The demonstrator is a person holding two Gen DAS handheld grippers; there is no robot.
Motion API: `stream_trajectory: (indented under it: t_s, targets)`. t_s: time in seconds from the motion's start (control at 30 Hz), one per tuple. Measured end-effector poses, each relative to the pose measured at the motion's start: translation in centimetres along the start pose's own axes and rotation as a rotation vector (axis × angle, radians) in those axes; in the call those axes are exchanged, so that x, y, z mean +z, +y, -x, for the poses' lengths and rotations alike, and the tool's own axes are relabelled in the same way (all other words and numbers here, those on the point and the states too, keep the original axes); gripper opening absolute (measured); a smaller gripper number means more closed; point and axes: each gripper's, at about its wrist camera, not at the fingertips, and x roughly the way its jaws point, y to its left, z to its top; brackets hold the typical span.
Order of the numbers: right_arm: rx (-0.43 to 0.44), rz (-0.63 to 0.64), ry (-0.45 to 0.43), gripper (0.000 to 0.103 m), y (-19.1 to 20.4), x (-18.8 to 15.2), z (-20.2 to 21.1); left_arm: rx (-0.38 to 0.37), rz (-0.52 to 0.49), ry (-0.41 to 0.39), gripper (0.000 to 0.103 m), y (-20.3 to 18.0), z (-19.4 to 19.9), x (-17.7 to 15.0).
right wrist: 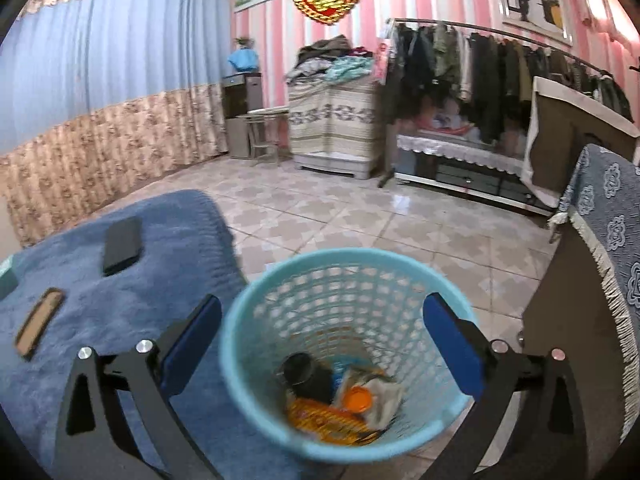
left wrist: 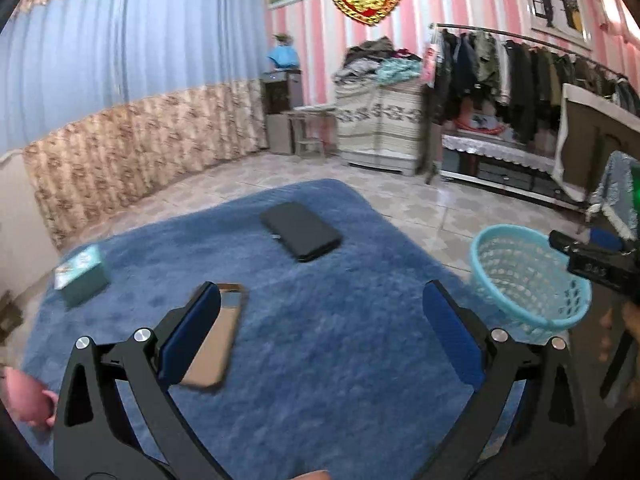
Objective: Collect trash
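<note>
A light blue mesh trash basket [right wrist: 348, 344] stands on the tiled floor by the blue rug's edge; it also shows in the left wrist view [left wrist: 528, 280]. Inside lie a dark cup [right wrist: 304, 376], an orange lid [right wrist: 358, 398], white wrapping [right wrist: 384, 396] and an orange packet [right wrist: 324, 420]. My right gripper [right wrist: 322, 332] is open and empty, held over the basket's mouth. My left gripper [left wrist: 322, 320] is open and empty above the rug, its left finger beside a flat brown cardboard piece [left wrist: 218, 336].
On the blue rug [left wrist: 320, 360] lie a black phone-like slab [left wrist: 301, 230] and a small teal box [left wrist: 80, 276]. A cloth-covered cabinet [right wrist: 608, 240] stands right of the basket. A clothes rack [right wrist: 480, 64], a dresser and curtains line the far walls.
</note>
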Motion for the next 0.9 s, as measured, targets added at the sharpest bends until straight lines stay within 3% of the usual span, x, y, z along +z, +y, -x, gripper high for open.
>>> stream_trajectory:
  t_s: [0.17, 0.43, 0.9]
  targets:
    - [0.071, 0.051, -0.043, 0.099, 5.2, -0.1, 3.8, 0.044, 0.023, -0.028, 0.098, 2.5, 2.9, -0.7]
    - [0.151, 0.105, -0.038, 0.099, 11.1, -3.4, 8.5, 0.104, 0.103, -0.034, 0.098, 6.3, 5.6, -3.3]
    - [0.198, 0.217, -0.125, 0.099, 14.1, -6.9, 14.1, 0.11, 0.173, -0.104, 0.098, 7.9, 9.5, -6.9]
